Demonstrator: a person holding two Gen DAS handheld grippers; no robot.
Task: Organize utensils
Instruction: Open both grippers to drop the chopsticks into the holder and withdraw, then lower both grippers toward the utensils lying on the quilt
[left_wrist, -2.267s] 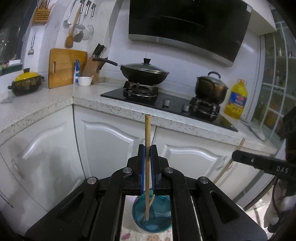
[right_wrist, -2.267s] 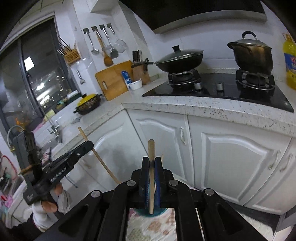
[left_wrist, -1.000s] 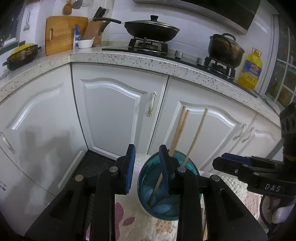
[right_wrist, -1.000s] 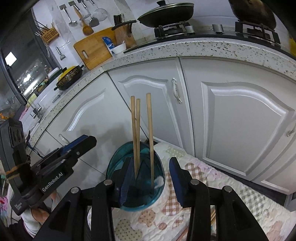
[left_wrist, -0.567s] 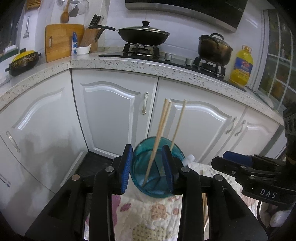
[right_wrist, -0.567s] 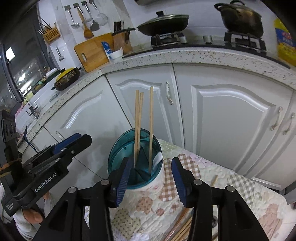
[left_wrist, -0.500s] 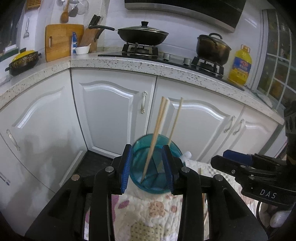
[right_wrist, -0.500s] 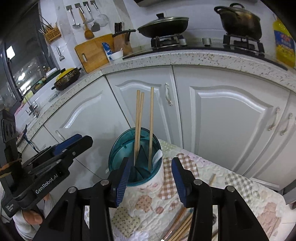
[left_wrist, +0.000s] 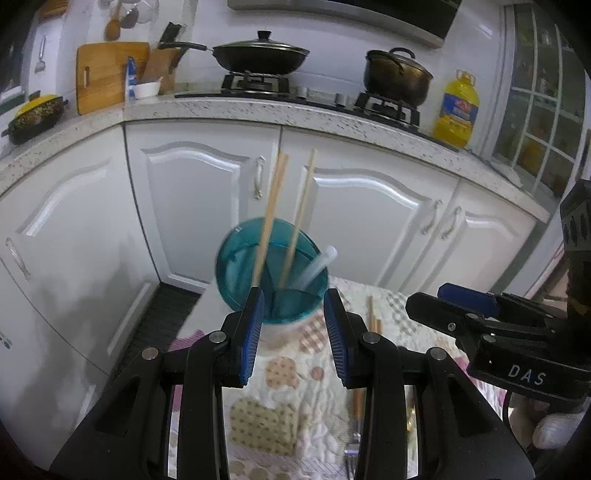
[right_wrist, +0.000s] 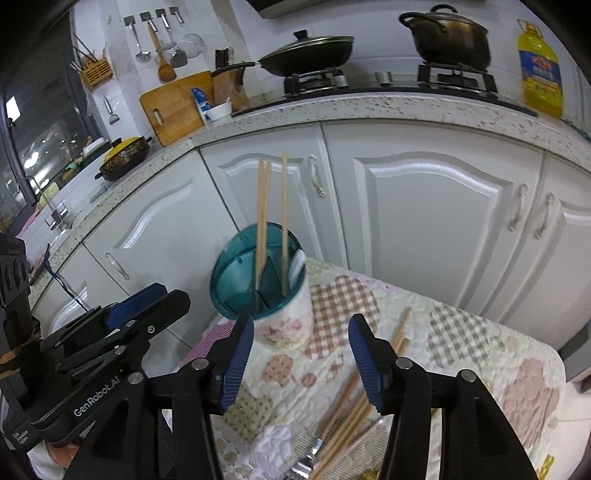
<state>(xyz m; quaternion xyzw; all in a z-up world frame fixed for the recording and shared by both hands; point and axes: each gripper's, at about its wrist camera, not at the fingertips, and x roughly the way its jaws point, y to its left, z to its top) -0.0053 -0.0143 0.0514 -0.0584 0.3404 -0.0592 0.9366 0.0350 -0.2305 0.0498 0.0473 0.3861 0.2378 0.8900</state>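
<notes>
A teal-rimmed utensil holder (left_wrist: 236, 266) with a floral white body (right_wrist: 284, 328) stands on the quilted cloth (right_wrist: 461, 343). Three wooden chopsticks (right_wrist: 263, 214) stand upright in it, beside a white handle (left_wrist: 318, 264). My left gripper (left_wrist: 294, 306) is open just short of the holder, nothing between its blue pads. My right gripper (right_wrist: 301, 321) hangs a little back from the holder; its jaws are opening and hold nothing. Several loose chopsticks (right_wrist: 351, 406) lie on the cloth under the right gripper. Each gripper shows in the other's view: right gripper (left_wrist: 480, 325), left gripper (right_wrist: 110, 332).
White cabinet doors (right_wrist: 424, 221) rise behind the cloth. Above them, a speckled counter (left_wrist: 258, 110) carries a hob with a wok (left_wrist: 262, 55) and a pot (left_wrist: 395, 77), an oil bottle (left_wrist: 456, 107) and a cutting board (right_wrist: 173, 107). A metal utensil (right_wrist: 314, 452) lies among the loose chopsticks.
Each gripper earlier held a chopstick upright over the holder. Those chopsticks now stand in it. Both grippers have opened wider and drawn back from the holder.
</notes>
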